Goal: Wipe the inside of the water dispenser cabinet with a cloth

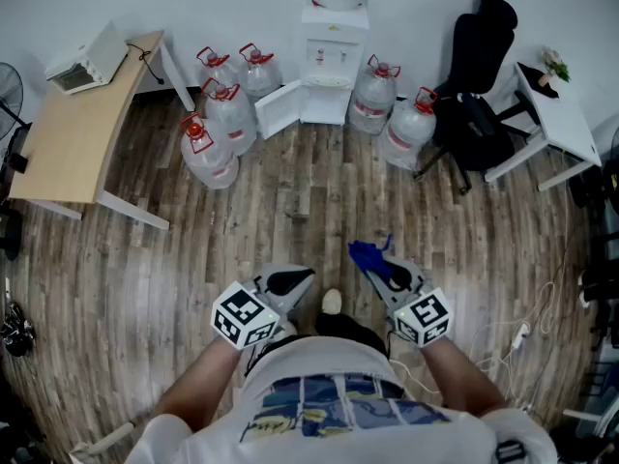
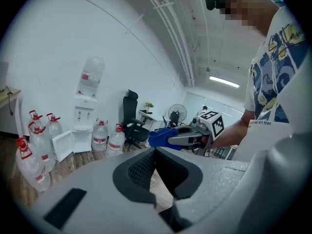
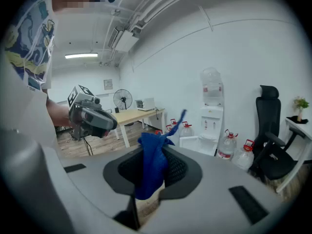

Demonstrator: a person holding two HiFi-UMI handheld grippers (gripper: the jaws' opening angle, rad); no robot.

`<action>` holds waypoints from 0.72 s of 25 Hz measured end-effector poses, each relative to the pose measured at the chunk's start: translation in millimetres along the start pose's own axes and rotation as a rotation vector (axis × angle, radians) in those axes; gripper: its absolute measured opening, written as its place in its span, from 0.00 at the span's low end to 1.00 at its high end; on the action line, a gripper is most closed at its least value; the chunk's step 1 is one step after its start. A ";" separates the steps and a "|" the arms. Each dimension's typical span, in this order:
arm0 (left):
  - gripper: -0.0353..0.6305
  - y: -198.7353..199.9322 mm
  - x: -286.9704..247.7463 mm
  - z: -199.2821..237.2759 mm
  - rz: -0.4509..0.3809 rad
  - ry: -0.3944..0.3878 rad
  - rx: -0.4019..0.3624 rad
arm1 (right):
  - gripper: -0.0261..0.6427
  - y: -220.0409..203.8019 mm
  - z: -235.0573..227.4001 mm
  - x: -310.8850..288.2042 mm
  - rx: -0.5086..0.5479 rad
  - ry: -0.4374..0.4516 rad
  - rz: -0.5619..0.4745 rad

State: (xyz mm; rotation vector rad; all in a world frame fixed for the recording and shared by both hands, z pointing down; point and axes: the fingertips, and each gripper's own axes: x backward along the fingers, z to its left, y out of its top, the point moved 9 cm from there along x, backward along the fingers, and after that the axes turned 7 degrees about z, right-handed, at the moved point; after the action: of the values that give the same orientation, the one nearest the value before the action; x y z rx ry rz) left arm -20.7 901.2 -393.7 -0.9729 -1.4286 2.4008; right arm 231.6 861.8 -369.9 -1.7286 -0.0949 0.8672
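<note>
Blue cloth (image 3: 150,172) is pinched between the jaws of the right tool (image 3: 155,152), which are closed on a bunched fold. One thin tail sticks up past the tips and the rest hangs limp beneath. It is judged soft, light and floppy, unlikely to slip from the textured pads. It is best held by a thick bunch, so that a wad of fabric stands proud of the tips for wiping. The left tool (image 2: 155,172) is pressed together at its tips, with nothing between them. The water dispenser (image 1: 334,51) is seen well apart from both tools, against the far wall across the wood floor (image 1: 290,196). Its lower cabinet door (image 1: 279,110) stands open, and water jugs (image 1: 218,129) are set on either side. Labels on the jugs and the dispenser are too small to be read. On the person's shirt (image 2: 278,82), only "art than" can be made out, in the left gripper view.
</note>
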 end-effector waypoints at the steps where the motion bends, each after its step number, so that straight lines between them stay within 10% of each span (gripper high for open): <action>1: 0.06 8.2 -8.9 2.1 -0.002 0.000 0.000 | 0.14 4.1 -11.7 -0.1 0.012 0.002 -0.008; 18: 0.06 105.3 -156.4 38.1 0.063 -0.027 -0.089 | 0.14 48.1 -188.2 -38.8 0.037 0.046 -0.005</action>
State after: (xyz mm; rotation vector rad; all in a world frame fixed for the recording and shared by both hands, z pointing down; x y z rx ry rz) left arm 93.6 746.7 -400.6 -1.0238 -1.5483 2.4222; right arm 297.0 675.0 -376.1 -1.7122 -0.0523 0.8203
